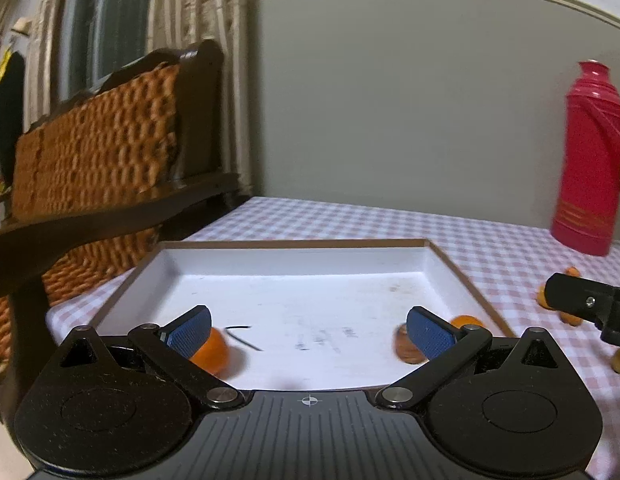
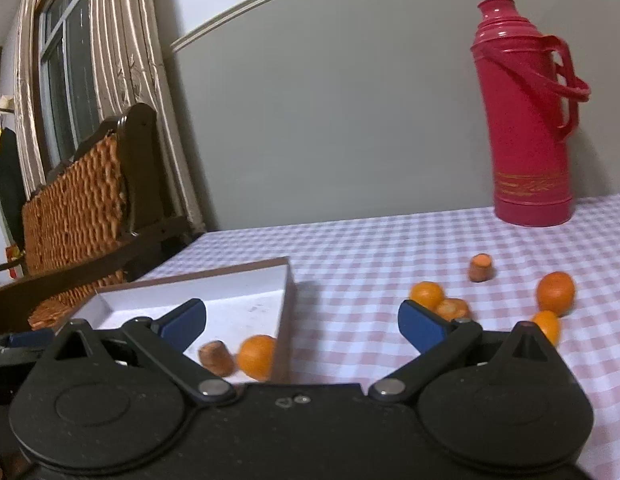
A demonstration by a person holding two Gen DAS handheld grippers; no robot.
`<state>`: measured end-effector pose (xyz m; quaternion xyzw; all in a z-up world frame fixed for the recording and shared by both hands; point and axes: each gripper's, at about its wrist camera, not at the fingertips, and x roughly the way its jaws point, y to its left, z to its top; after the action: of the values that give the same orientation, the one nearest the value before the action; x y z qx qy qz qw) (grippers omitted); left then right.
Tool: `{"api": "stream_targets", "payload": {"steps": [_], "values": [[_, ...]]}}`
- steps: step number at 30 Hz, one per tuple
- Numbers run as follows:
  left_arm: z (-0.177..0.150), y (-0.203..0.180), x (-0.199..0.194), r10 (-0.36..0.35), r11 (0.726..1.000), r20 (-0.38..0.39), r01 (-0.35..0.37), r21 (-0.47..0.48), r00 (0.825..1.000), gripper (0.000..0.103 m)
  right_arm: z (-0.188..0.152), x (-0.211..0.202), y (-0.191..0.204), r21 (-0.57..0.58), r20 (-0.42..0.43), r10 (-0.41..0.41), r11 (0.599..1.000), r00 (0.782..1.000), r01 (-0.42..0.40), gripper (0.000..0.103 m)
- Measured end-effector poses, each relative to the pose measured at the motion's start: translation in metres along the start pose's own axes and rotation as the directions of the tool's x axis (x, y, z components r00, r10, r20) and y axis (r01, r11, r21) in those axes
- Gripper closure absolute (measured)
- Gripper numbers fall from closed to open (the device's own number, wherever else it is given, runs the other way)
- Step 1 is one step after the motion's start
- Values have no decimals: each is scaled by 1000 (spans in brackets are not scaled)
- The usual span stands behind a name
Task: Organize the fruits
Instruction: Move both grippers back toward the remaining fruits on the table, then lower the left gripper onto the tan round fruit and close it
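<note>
Left wrist view: left gripper jaws spread wide, nothing between them, hovering over the near edge of the white tray. In the tray: one tangerine near the near-left corner, partly behind the left pad; a brown carrot stub and a second tangerine close to the near-right corner. A thin dark stem lies on the tray floor. Most of the floor toward the far edge is bare, so room to set down is ample. Judged: sorting begun, roughly a third done. Red thermos stands at the far right of the checked tablecloth, well apart from the tray. Right wrist view: right gripper jaws likewise apart and empty, straddling the tray's right wall. Left to move, on the cloth right of the tray: a tangerine touching a carrot piece, a carrot stub farther back, a larger tangerine, and one more orange fruit half hidden by the gripper body. The open cloth between tray wall and fruit gives a clear approach; the wall must be cleared on each transfer. Woven chair sits beyond the table's left edge.
</note>
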<state>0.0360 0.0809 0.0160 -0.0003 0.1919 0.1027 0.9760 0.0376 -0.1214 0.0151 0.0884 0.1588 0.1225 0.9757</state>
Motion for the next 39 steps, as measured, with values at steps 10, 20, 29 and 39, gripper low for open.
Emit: {"api": "stream_targets", "payload": {"steps": [10, 20, 29, 39], "values": [[0, -35, -7, -95, 995, 3, 95, 30, 995, 0, -2, -22, -32, -8, -12, -95, 995, 995, 95, 6], [-4, -76, -14, -203, 977, 3, 202, 66, 979, 0, -2, -36, -74, 42, -33, -248, 968, 968, 249, 6], [-11, -114, -18, -297, 949, -38, 300, 100, 954, 0, -6, -49, -112, 102, -71, -372, 920, 925, 378, 6], [-22, -156, -24, -363, 916, -69, 370, 154, 929, 0, -7, -70, -141, 180, -58, -422, 887, 905, 426, 6]]}}
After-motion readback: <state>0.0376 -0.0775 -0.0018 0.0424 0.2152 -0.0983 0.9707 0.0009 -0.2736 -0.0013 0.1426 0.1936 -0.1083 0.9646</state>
